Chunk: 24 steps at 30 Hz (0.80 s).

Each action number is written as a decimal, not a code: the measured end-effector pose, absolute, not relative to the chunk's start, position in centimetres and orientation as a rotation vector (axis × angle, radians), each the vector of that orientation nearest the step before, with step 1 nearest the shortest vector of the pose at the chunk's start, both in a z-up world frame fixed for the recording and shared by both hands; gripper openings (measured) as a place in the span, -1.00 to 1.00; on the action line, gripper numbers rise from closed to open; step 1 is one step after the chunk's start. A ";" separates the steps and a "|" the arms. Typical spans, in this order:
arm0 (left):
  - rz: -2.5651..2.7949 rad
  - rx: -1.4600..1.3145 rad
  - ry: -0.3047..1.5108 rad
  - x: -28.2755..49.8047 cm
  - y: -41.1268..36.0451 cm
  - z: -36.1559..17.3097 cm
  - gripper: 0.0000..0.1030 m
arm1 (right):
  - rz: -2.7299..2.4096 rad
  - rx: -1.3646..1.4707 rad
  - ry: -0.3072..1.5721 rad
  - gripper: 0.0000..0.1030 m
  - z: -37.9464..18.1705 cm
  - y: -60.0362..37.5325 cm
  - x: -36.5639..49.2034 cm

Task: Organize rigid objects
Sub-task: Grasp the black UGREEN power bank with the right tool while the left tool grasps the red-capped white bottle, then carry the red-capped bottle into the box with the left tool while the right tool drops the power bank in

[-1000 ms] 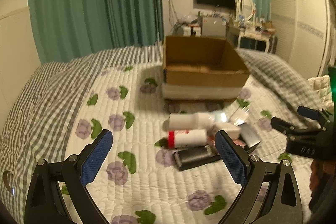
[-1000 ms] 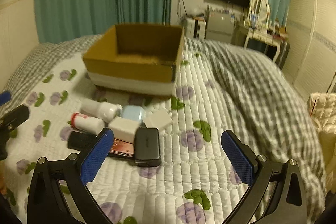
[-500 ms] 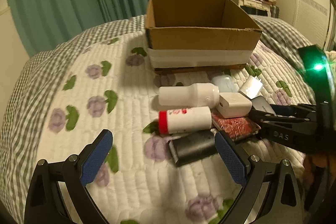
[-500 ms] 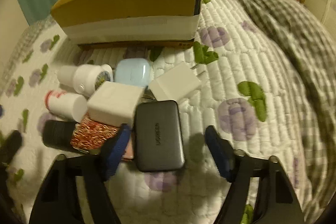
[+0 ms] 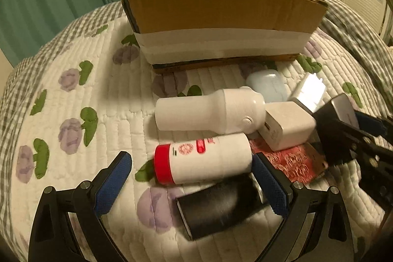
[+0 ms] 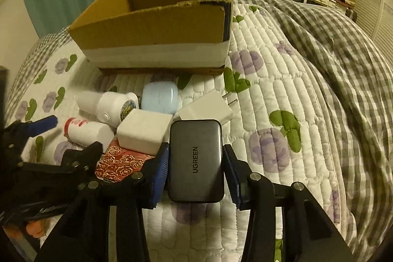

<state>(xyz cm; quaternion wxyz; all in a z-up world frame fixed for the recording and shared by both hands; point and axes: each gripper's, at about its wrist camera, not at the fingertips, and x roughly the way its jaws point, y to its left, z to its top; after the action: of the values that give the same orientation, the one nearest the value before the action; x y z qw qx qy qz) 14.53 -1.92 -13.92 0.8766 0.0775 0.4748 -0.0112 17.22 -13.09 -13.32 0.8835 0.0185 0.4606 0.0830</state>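
Quilted floral bedding (image 6: 282, 95) carried a cardboard box (image 6: 157, 41) at the far side and a cluster of small items nearer. Right gripper (image 6: 195, 163) was clamped on a grey power bank (image 6: 196, 161). Left gripper (image 5: 191, 178), fingers apart, straddled a red-capped bottle (image 5: 203, 158). Lifting might drag the touching white charger (image 6: 145, 130).

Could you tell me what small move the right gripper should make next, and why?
Probably lift. The right gripper has both pads against the sides of the grey power bank, and the cardboard box stands open just beyond, so raising it clear of the pile seems sensible.
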 end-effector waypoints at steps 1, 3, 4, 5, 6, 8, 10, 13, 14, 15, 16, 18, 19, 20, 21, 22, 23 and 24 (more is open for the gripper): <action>-0.037 0.151 0.996 14.8 -1.8 -14.0 0.94 | 0.174 0.039 0.956 -0.18 -13.2 -13.0 17.2; -0.053 0.143 1.012 15.2 -1.8 -14.3 0.89 | 0.175 0.032 0.952 -0.18 -13.1 -12.8 17.2; -0.053 0.143 1.017 15.3 -1.8 -14.4 0.89 | 0.175 0.030 0.950 -0.18 -13.0 -12.9 17.1; -0.057 0.139 1.021 15.4 -1.8 -14.5 0.88 | 0.175 0.027 0.950 -0.18 -13.0 -12.8 17.0; -0.068 0.132 1.026 15.4 -1.7 -14.5 0.72 | 0.174 0.026 0.949 -0.18 -13.0 -12.7 17.0; -0.092 0.117 1.028 15.5 -1.6 -14.4 0.54 | 0.174 0.021 0.944 -0.18 -12.9 -12.6 16.9; -0.089 0.134 1.024 15.5 -1.8 -14.3 0.54 | 0.174 0.013 0.939 -0.18 -12.8 -12.6 16.8; -0.075 0.143 1.002 14.7 -2.3 -13.7 0.53 | 0.171 0.002 0.926 -0.18 -12.3 -12.6 16.3; -0.073 0.135 0.993 14.4 -2.3 -13.3 0.53 | 0.173 0.003 0.917 -0.18 -12.0 -12.6 16.0; -0.070 0.129 0.982 13.9 -2.4 -12.7 0.53 | 0.175 0.002 0.911 -0.18 -11.8 -12.6 15.7; -0.068 0.127 0.970 13.5 -2.3 -12.1 0.53 | 0.175 0.000 0.905 -0.18 -11.5 -12.6 15.5; -0.063 0.129 0.941 12.6 -2.5 -10.6 0.53 | 0.172 -0.003 0.885 -0.18 -10.5 -12.8 15.1; -0.062 0.129 0.927 12.3 -2.4 -9.8 0.53 | 0.169 0.002 0.873 -0.18 -10.0 -12.9 14.9; -0.058 0.129 0.909 11.7 -2.7 -8.9 0.53 | 0.168 0.015 0.855 -0.18 -9.2 -13.2 14.7; -0.052 0.127 0.894 11.3 -2.8 -8.0 0.53 | 0.172 0.023 0.845 -0.18 -8.6 -13.3 14.6; -0.046 0.126 0.878 11.2 -2.8 -7.1 0.53 | 0.178 0.029 0.836 -0.18 -8.0 -13.4 14.5; -0.041 0.126 0.858 11.0 -2.7 -6.1 0.53 | 0.185 0.034 0.820 -0.18 -7.0 -13.5 14.5; -0.037 0.126 0.841 10.8 -2.6 -5.2 0.53 | 0.188 0.034 0.803 -0.19 -6.2 -13.5 14.4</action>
<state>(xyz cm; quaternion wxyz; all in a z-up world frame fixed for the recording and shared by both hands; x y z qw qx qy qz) 10.80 -2.57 -5.16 0.9108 0.0611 0.4080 -0.0182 14.41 -13.54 -6.17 0.9160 0.0166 0.3904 0.0913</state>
